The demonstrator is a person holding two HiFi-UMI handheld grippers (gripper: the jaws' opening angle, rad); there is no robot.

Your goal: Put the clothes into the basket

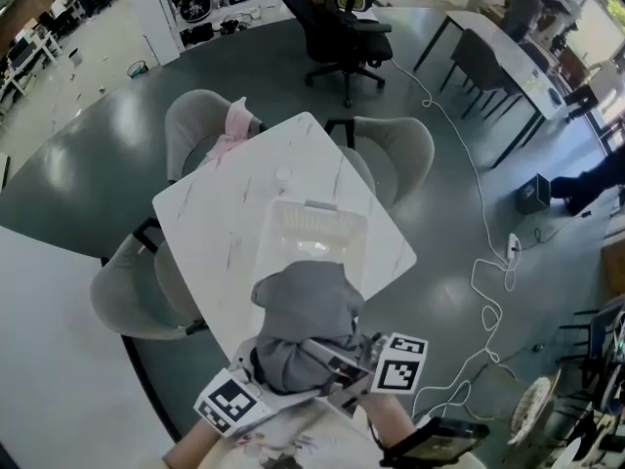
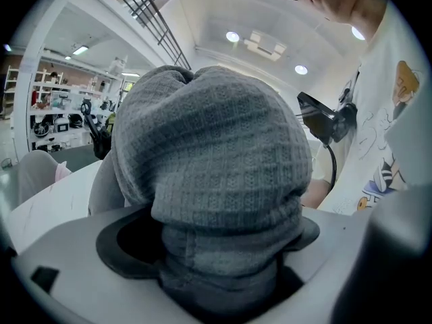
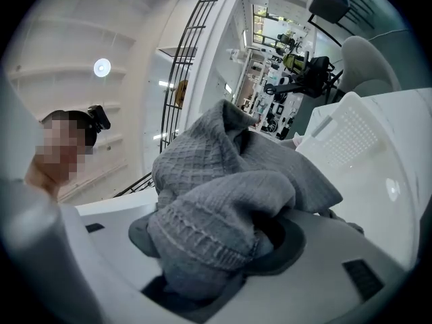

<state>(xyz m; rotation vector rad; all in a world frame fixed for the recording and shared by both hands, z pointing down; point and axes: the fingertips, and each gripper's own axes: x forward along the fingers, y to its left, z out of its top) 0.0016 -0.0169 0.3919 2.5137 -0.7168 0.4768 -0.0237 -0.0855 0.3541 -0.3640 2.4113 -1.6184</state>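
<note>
Two grippers are gripping: L gripper [image 1: 270, 367] & R gripper [image 1: 344, 364] are each clamping the grey sweater [image 1: 308, 306], holding it over the table [image 1: 210, 228] edge, just short of the basket [image 1: 314, 211]. Basket is looking empty; pink cloth [image 1: 234, 130] is waiting on a chair [image 1: 193, 115].

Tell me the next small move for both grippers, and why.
Probably carry the grey garment forward until it hangs over the basket. The left gripper and right gripper are both shut on it, and it sits bunched at the table's near edge, short of the basket's middle.
</note>
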